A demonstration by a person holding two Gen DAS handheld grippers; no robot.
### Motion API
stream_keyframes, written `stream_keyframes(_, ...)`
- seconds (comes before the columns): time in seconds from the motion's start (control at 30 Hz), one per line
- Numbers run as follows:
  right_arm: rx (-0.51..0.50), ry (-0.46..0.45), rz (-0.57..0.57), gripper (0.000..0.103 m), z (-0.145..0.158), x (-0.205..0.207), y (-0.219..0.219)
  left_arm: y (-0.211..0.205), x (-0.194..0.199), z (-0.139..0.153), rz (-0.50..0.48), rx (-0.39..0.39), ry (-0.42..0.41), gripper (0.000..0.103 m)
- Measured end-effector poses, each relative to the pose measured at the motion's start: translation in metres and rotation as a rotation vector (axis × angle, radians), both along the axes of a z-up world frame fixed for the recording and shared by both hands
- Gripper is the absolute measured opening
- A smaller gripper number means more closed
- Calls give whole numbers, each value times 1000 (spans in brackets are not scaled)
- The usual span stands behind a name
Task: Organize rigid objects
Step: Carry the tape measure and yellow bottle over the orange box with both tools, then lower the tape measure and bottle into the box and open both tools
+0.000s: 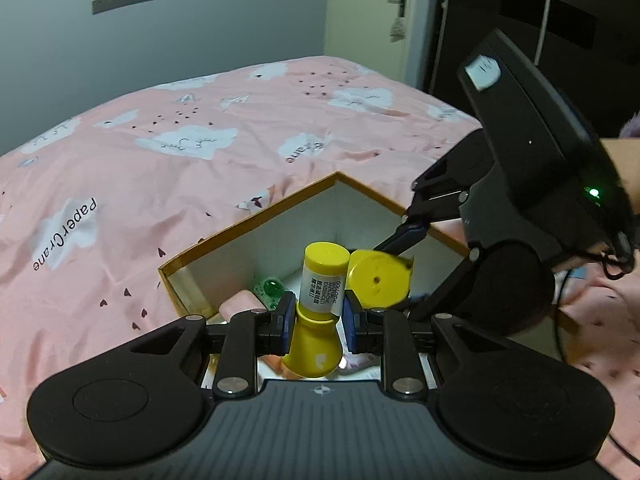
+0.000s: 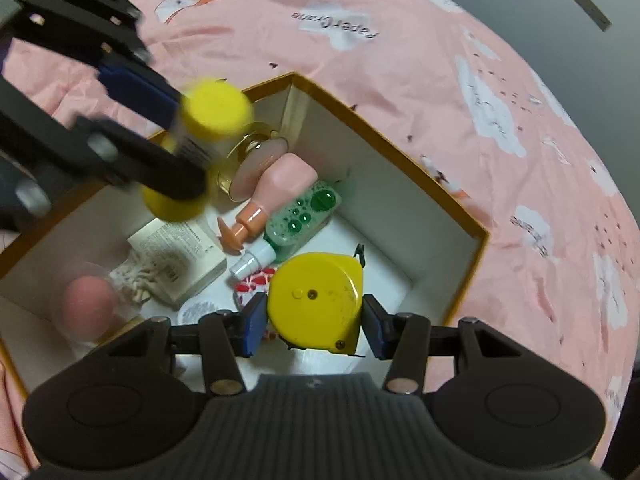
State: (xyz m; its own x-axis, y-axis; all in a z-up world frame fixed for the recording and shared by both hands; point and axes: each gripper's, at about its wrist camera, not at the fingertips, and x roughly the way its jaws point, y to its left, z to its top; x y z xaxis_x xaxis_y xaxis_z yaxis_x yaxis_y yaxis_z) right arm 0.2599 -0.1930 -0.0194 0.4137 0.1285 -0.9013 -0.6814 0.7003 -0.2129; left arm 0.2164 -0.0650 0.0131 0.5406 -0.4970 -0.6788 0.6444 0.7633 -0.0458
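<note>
My left gripper (image 1: pixel 316 312) is shut on a yellow bottle (image 1: pixel 320 284) with a white label, held over the open cardboard box (image 1: pixel 248 224). In the right wrist view the left gripper (image 2: pixel 176 148) and the yellow bottle (image 2: pixel 208 120) show blurred at upper left. My right gripper (image 2: pixel 314 322) holds a yellow tape measure (image 2: pixel 316 300) between its blue pads, over the box (image 2: pixel 440 196). The tape measure (image 1: pixel 378 276) and the right gripper (image 1: pixel 404 264) also show in the left wrist view.
Inside the box lie a pink pump bottle (image 2: pixel 276 188), a green bubbly bottle (image 2: pixel 304 216), a white carton (image 2: pixel 176 256), a pink sponge (image 2: pixel 86 300) and a pink jar (image 2: pixel 256 164). The box sits on a pink bedspread (image 1: pixel 160 152). A door (image 1: pixel 372 12) stands behind.
</note>
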Motion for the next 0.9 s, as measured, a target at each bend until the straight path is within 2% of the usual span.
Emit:
stream_keyframes(0.13, -69, 0, 62, 50, -21, 18, 8, -6, 18, -18, 98, -57, 23, 27)
stream_keyframes(0.2, -102, 11, 67, 50, -32, 28, 9, -10, 21, -21, 132, -65, 2, 27)
stream_keyframes(0.3, -102, 36, 99, 50, -42, 39, 9, -16, 26, -23, 191, -76, 6, 27)
stream_keyframes(0.4, -113, 23, 169, 50, -48, 42, 12, -14, 30, -25, 250, -105, 32, 27)
stream_keyframes(0.5, -131, 20, 186, 50, -52, 47, 12, -11, 32, -29, 272, -136, 57, 27)
stream_keyframes(0.83, -160, -7, 186, 50, -61, 59, 12, -5, 32, -32, 293, -170, 84, 27)
stream_keyframes(0.9, -174, -26, 179, 55, -61, 59, 13, -3, 32, -31, 287, -178, 89, 27)
